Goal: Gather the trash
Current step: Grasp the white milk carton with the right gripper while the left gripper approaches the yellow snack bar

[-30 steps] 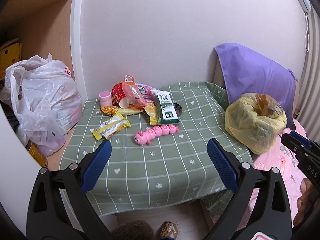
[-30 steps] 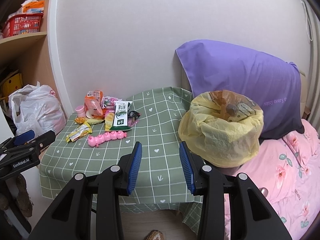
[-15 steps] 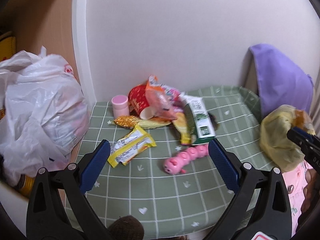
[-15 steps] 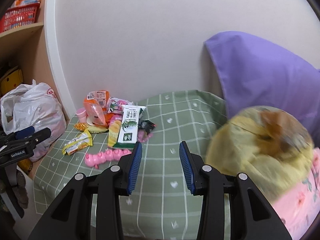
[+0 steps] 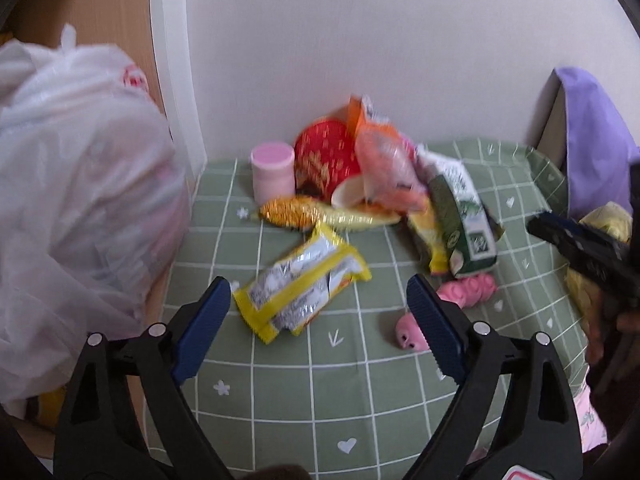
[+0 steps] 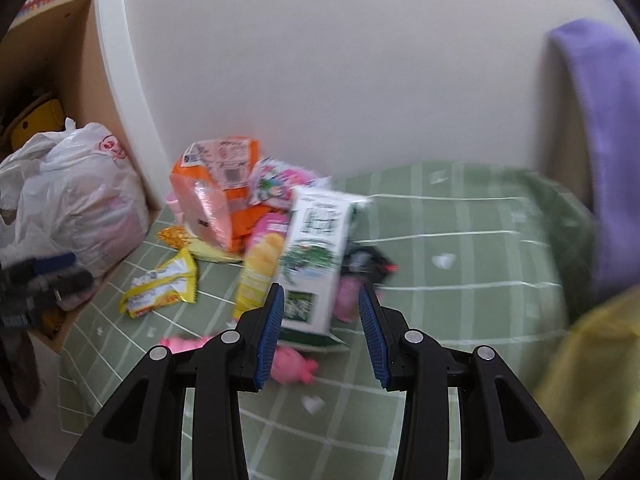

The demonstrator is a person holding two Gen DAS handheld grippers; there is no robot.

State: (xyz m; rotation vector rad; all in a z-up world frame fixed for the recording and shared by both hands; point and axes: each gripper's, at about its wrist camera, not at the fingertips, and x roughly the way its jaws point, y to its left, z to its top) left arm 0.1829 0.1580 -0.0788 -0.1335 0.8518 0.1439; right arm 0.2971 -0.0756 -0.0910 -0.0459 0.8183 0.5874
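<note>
Two claws gape empty; left claw (image 5: pixel 319 308), narrowing, frames yellow wrapper (image 5: pixel 300 284); right claw (image 6: pixel 321 318) untouched.

Soft, even indoor light falls on a pale wall (image 5: pixel 360 40) with only faint shadows and no glare. Fisheye bending curves the white door frame (image 6: pixel 120 100), with dark corners. Motion blur smears both views, worst on the purple pillow (image 6: pixel 600 140) and yellow bag (image 6: pixel 592 380).

Left gripper (image 5: pixel 318 308) — blue-padded jaws apart, just narrowing, nothing gripped. Ahead between them: crinkled yellow-and-silver snack wrapper (image 5: pixel 301 285). Beyond — pink plastic jar (image 5: pixel 273 173). Right: pink caterpillar toy (image 5: pixel 460 300).
</note>
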